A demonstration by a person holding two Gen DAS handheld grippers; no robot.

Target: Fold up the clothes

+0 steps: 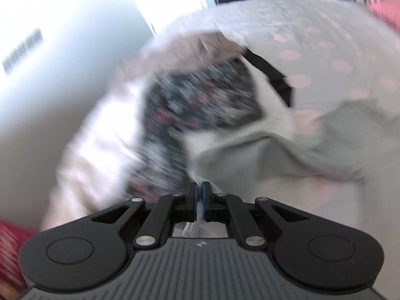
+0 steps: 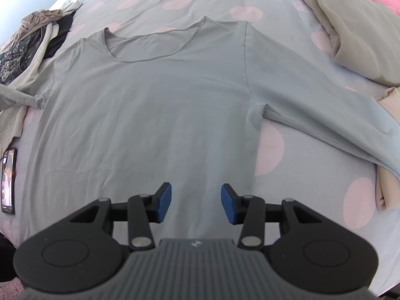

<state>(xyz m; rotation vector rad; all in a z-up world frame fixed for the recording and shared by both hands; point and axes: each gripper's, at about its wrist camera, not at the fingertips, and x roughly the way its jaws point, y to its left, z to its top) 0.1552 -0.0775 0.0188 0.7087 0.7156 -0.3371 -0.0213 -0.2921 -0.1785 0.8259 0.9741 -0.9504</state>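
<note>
A pale grey long-sleeved shirt (image 2: 155, 105) lies spread flat on the bed, neckline away from me, one sleeve (image 2: 337, 115) stretched out to the right. My right gripper (image 2: 196, 203) is open and empty, hovering over the shirt's lower body. In the blurred left wrist view my left gripper (image 1: 199, 195) is shut on a fold of the pale grey cloth (image 1: 275, 155), which stretches away to the right.
The bedsheet (image 2: 272, 150) is pale with pink dots. A heap of other clothes (image 2: 32, 40), with a dark floral piece (image 1: 200, 100), lies at the left. A phone (image 2: 8, 180) lies at the left edge. Folded beige garments (image 2: 355, 37) sit at the right.
</note>
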